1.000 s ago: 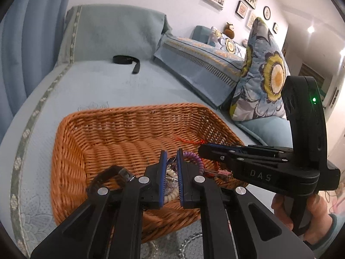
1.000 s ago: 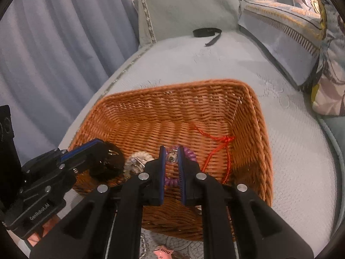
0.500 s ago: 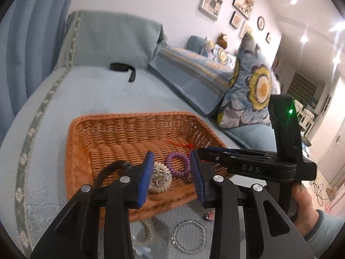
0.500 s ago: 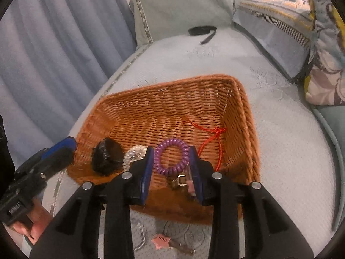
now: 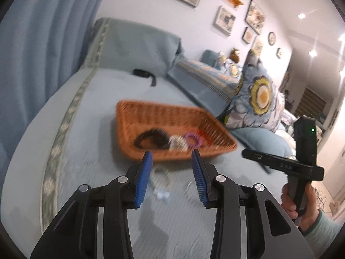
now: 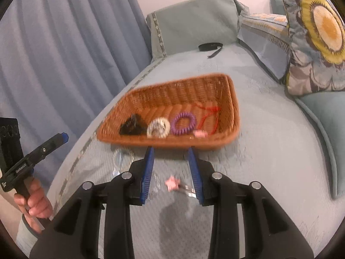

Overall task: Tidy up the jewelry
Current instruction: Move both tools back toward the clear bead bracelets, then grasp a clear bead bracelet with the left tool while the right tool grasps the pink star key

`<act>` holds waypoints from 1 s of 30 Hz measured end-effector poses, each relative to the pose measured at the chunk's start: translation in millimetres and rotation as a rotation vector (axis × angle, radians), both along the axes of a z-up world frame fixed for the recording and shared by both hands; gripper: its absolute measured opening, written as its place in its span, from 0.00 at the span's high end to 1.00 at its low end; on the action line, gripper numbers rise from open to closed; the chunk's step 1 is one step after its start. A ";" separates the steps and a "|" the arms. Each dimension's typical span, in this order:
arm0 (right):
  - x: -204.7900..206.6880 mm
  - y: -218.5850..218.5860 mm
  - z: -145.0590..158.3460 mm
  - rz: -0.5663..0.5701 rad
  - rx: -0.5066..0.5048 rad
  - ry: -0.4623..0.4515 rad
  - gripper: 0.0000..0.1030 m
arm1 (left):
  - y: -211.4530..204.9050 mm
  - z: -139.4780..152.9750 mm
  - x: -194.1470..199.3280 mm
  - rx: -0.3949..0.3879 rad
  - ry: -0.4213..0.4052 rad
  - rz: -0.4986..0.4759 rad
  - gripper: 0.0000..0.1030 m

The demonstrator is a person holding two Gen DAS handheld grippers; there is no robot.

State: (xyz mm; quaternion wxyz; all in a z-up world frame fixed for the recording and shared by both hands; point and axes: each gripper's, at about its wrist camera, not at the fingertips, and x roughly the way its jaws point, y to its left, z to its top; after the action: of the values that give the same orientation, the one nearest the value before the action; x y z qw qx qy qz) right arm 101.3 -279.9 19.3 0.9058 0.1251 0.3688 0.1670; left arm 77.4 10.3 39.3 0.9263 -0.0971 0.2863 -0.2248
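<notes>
A wicker basket sits on the blue-grey sofa cover. It holds a black hair tie, a pale beaded bracelet, a purple coil bracelet, a red cord and a small pink piece. On the cover in front of it lie a pink star clip and blurred clear pieces. My left gripper and right gripper are both open and empty, held above the cover short of the basket.
A black strap lies at the far end of the seat. Flowered cushions lean at the right. Blue curtains hang on the left. Framed pictures hang on the wall.
Both grippers opened, dropped their jewelry in the basket, and pulled back and up out of it. The basket now looks smaller and farther away.
</notes>
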 end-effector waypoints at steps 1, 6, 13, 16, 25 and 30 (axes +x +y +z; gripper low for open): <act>-0.3 0.0 -8.2 0.003 -0.001 0.015 0.71 | 1.9 -5.0 -0.9 0.002 0.013 0.007 0.65; 0.8 5.6 -31.7 0.014 -0.054 0.044 0.71 | 12.2 -37.2 -4.0 0.018 0.088 0.044 0.65; 22.3 11.4 -57.2 0.039 -0.089 0.119 0.71 | 2.6 -54.4 18.4 0.050 0.168 0.013 0.65; 31.7 11.3 -61.4 0.044 -0.076 0.148 0.71 | -7.8 -55.8 33.6 0.064 0.190 0.005 0.65; 26.6 12.7 -64.2 0.097 -0.016 0.175 0.71 | -29.8 -69.9 70.3 0.110 0.259 0.046 0.70; 9.6 24.4 -63.4 0.168 -0.015 0.180 0.71 | -32.1 -72.9 69.3 0.126 0.260 0.039 0.90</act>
State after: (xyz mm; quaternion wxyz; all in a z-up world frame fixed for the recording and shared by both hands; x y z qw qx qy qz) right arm 110.9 -255.5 -44.1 0.8527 0.1017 0.4592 0.2275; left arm 146.7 -21.8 -33.5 0.8898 -0.0727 0.4157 -0.1739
